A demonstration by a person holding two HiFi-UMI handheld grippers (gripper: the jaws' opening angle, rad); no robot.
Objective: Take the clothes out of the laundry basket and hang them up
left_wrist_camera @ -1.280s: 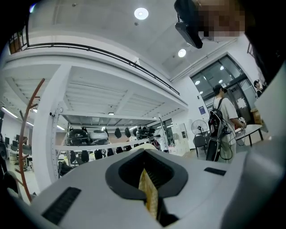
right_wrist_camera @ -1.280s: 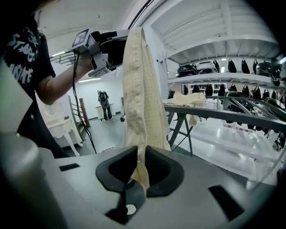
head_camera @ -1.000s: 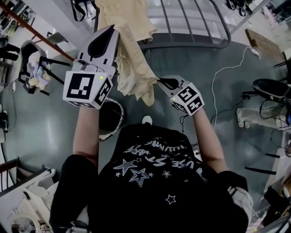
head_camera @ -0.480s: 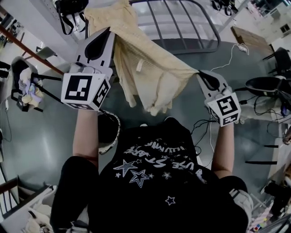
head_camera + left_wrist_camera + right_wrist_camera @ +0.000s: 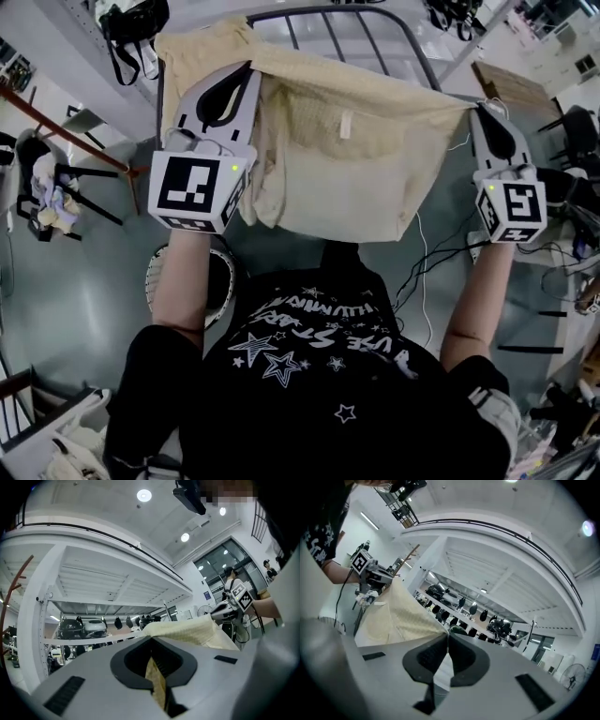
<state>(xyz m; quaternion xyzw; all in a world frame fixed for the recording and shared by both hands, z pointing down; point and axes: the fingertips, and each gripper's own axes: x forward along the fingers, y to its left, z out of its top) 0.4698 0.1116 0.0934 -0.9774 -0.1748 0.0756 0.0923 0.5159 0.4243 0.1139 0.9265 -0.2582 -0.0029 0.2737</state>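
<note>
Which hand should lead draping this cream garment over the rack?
Left, probably. The left tongs, shut on the cream garment, hold its end up by the rack rail in the head view. The right tongs, also shut on it, sit beyond the rack's right side.

Head view steeply down, gripper views level, sharing cream garment

Round white ceiling lights are shining over a long white shelving unit that is carrying a row of dark rounded items, with tall dark-framed glass windows standing beside it. A thin white cable is trailing over the glossy grey-green floor, and a reddish-brown wooden pole is slanting near its left edge.
</note>
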